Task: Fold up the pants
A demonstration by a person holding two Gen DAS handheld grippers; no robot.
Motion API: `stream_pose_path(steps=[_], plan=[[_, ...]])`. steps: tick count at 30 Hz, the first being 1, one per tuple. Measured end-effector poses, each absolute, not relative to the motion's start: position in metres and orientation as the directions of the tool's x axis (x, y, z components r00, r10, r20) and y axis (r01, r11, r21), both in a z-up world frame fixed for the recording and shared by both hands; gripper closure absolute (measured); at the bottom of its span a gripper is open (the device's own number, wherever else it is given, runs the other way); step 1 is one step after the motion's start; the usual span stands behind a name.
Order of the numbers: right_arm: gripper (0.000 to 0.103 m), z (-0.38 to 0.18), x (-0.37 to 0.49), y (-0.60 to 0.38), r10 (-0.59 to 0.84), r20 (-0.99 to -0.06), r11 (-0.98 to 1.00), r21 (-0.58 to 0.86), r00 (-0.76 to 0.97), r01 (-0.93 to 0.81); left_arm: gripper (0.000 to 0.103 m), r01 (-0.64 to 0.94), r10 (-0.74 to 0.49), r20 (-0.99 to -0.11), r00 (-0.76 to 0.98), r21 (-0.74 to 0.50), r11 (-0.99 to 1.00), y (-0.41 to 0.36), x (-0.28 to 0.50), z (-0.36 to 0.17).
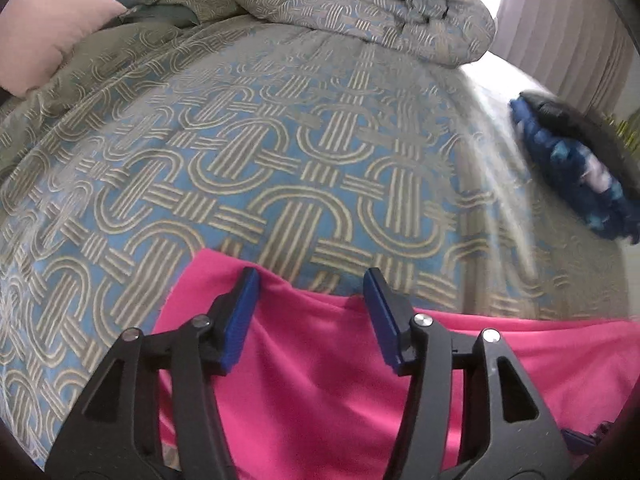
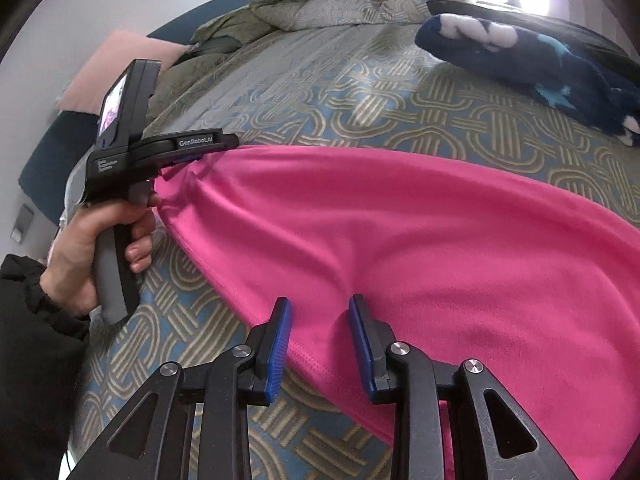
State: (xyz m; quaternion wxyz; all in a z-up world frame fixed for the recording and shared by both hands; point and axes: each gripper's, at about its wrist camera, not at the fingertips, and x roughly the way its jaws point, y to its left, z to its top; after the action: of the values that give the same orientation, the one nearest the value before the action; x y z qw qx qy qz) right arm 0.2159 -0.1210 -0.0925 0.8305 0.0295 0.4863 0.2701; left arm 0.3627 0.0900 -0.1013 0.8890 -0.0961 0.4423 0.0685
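Observation:
Bright pink pants [image 2: 400, 240] lie spread on a patterned blue-and-beige bedspread [image 2: 360, 92]. In the left wrist view the pants [image 1: 320, 360] lie under my left gripper [image 1: 312, 280], whose blue-padded jaws stand wide apart over the fabric's far edge. In the right wrist view my right gripper [image 2: 320, 308] is open, its jaws on either side of a raised fold near the hemmed edge. The left gripper [image 2: 200, 152], held by a hand, also shows there at the pants' far left corner.
A bunched patterned duvet [image 1: 360, 8] is piled at the head of the bed. A pink pillow [image 1: 44, 28] lies at the left. A dark blue plush item [image 2: 540, 64] lies on the bed's right side, also in the left wrist view [image 1: 576, 168]. A curtain [image 1: 568, 32] hangs behind.

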Motion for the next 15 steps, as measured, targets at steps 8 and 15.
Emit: stream_pose_path(steps=[8, 15], plan=[[0.089, -0.045, 0.223, -0.112, 0.615, -0.664, 0.782, 0.448, 0.425, -0.433, 0.07, -0.091, -0.084, -0.742, 0.666, -0.192, 0.977, 0.105, 0.294, -0.065], [0.095, -0.071, 0.287, -0.039, 0.535, -0.775, 0.827, 0.399, 0.336, -0.397, 0.081, -0.123, -0.027, -0.816, 0.577, -0.12, 0.985, 0.105, 0.297, -0.105]])
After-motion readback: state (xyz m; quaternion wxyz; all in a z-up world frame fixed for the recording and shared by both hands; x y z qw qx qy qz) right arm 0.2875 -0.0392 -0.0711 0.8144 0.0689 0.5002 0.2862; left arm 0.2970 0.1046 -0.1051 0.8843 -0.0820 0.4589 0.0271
